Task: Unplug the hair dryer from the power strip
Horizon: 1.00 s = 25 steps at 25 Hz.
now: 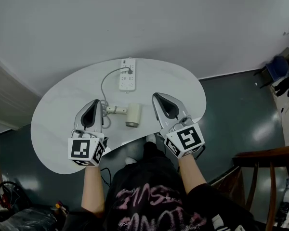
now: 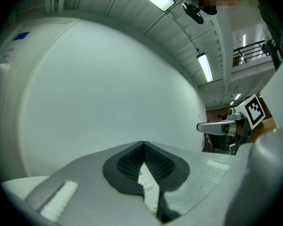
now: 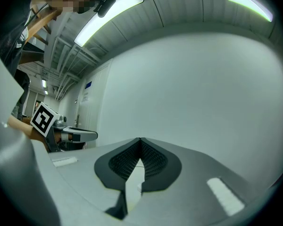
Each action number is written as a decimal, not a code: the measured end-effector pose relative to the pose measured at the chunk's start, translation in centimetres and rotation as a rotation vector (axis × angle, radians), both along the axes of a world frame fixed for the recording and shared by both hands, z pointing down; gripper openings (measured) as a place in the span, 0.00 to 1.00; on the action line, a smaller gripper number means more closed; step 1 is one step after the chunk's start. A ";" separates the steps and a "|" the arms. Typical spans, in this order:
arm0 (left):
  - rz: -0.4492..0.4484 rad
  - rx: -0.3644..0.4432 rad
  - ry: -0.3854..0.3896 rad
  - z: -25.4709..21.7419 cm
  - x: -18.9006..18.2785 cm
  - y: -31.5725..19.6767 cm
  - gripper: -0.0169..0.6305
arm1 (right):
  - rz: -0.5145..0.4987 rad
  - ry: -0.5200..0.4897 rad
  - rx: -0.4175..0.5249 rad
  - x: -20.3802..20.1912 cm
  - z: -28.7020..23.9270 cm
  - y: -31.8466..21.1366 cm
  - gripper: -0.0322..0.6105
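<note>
Since the plug sits in its socket, I judge that the task has not started: the whole pull is left to do. The white, kidney-shaped tabletop [image 1: 62, 100] carries everything. My left tongs [image 2: 142, 146] and right tongs [image 3: 140, 141] hover over its near edge, one on each side of the hair dryer, touching nothing. Both are clenched, pads meeting at the tips, and both are empty. The white power strip [image 1: 127, 74] lies toward the far edge, well apart from either tool. The cream hair dryer [image 1: 132, 114] lies on its side nearer me, between the two tongs. Its grey cord [image 1: 102, 83] loops out to the left and arcs back to the dark plug [image 1: 130, 71] at the strip's far end.

Both gripper views point at a bare wall and ceiling, so neither shows strip, plug or dryer. In the head view the plug is tiny; I cannot see how deep it sits or read the strip's switch.
</note>
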State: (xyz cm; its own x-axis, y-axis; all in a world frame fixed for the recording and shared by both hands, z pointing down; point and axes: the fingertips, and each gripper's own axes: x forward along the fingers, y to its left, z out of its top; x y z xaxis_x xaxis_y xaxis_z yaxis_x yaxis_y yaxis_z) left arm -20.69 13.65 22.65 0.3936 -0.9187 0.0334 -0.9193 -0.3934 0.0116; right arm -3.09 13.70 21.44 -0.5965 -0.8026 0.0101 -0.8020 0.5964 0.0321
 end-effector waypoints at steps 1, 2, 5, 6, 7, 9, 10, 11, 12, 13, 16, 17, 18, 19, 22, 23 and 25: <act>0.000 -0.002 -0.002 0.1 0.0 -0.2 0.03 | 0.000 -0.001 -0.001 0.0 0.1 -0.2 0.06; 0.001 -0.003 -0.005 0.1 0.0 -0.5 0.03 | -0.001 -0.002 -0.002 -0.1 0.1 -0.5 0.06; 0.002 -0.009 -0.013 0.3 0.2 -1.1 0.03 | -0.001 -0.012 -0.009 0.1 0.3 -1.3 0.06; 0.004 -0.012 -0.015 0.4 0.3 -1.3 0.03 | -0.001 -0.015 -0.011 0.2 0.3 -1.5 0.06; 0.005 -0.016 -0.017 0.5 0.5 -1.5 0.03 | 0.000 -0.019 -0.014 0.3 0.4 -1.7 0.06; 0.005 -0.024 -0.021 0.8 0.6 -1.9 0.03 | 0.002 -0.026 -0.021 0.6 0.7 -2.2 0.06; 0.003 -0.029 -0.023 1.0 0.7 -2.2 0.03 | 0.001 -0.028 -0.025 0.7 0.9 -2.5 0.06; 0.002 -0.034 -0.025 1.2 0.8 -2.4 0.03 | 0.001 -0.028 -0.030 0.8 1.2 -2.7 0.06; 0.001 -0.039 -0.028 1.5 0.9 -2.7 0.03 | 0.000 -0.029 -0.035 0.9 1.5 -3.1 0.06; 0.001 -0.045 -0.030 1.7 1.1 -3.0 0.03 | -0.001 -0.031 -0.041 1.1 1.7 -3.4 0.06; -0.002 -0.061 -0.037 2.2 1.7 -4.2 0.03 | -0.005 -0.039 -0.056 1.5 2.3 -4.7 0.06; -0.004 -0.066 -0.038 2.3 1.8 -4.6 0.03 | -0.007 -0.041 -0.061 1.7 2.4 -5.2 0.06; -0.007 -0.072 -0.040 2.5 1.9 -5.0 0.03 | -0.010 -0.042 -0.066 1.8 2.6 -5.7 0.06; -0.008 -0.077 -0.041 2.6 2.1 -5.4 0.03 | -0.012 -0.043 -0.072 2.0 2.8 -6.1 0.06; -0.010 -0.094 -0.046 3.2 2.9 -6.6 0.03 | -0.020 -0.044 -0.085 2.6 3.3 -7.5 0.06; -0.011 -0.101 -0.048 3.5 3.1 -7.0 0.03 | -0.021 -0.045 -0.091 2.9 3.6 -8.0 0.06; -0.015 -0.116 -0.052 4.1 3.5 -7.9 0.03 | -0.024 -0.045 -0.106 3.4 4.2 -9.0 0.06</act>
State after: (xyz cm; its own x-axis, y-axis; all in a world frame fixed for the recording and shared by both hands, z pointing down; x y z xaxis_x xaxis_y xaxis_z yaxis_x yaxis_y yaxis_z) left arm -17.18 5.72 26.75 0.3750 -0.9132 0.1596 -0.9256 -0.3785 0.0086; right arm 0.29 4.68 25.61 -0.6175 -0.7838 0.0664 -0.7865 0.6139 -0.0677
